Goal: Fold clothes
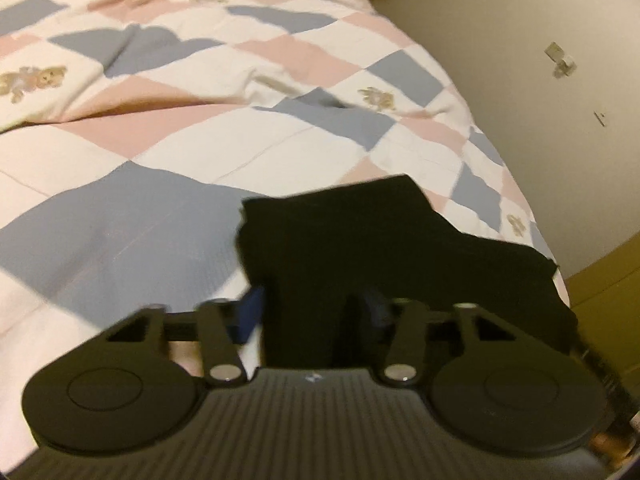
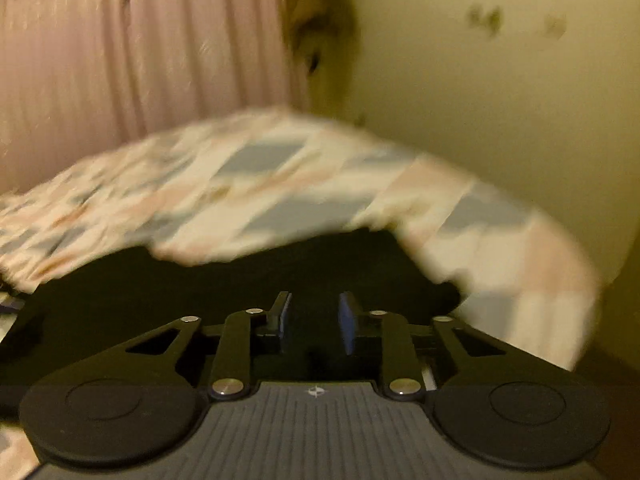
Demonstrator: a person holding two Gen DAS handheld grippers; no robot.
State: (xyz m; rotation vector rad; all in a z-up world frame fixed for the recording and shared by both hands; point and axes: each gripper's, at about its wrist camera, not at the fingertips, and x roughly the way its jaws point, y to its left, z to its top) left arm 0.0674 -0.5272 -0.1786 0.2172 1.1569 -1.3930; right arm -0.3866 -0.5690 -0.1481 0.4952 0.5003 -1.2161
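A black garment (image 1: pixel 360 240) is lying near the edge of a bed covered by a patchwork quilt (image 1: pixel 192 128). The left gripper (image 1: pixel 316 312) is clamping a fold of that dark cloth between its blue pads. The right gripper (image 2: pixel 316 320) is hovering over the garment (image 2: pixel 200 280), pads apart, gripping nothing.

Hidden and blurry bits

The black cloth (image 1: pixel 360 248) covers the left tool (image 1: pixel 316 312)'s blue pads. The bed cover (image 2: pixel 280 192) looks smeared in the right view, and small wall marks (image 2: pixel 486 20) are unclear.
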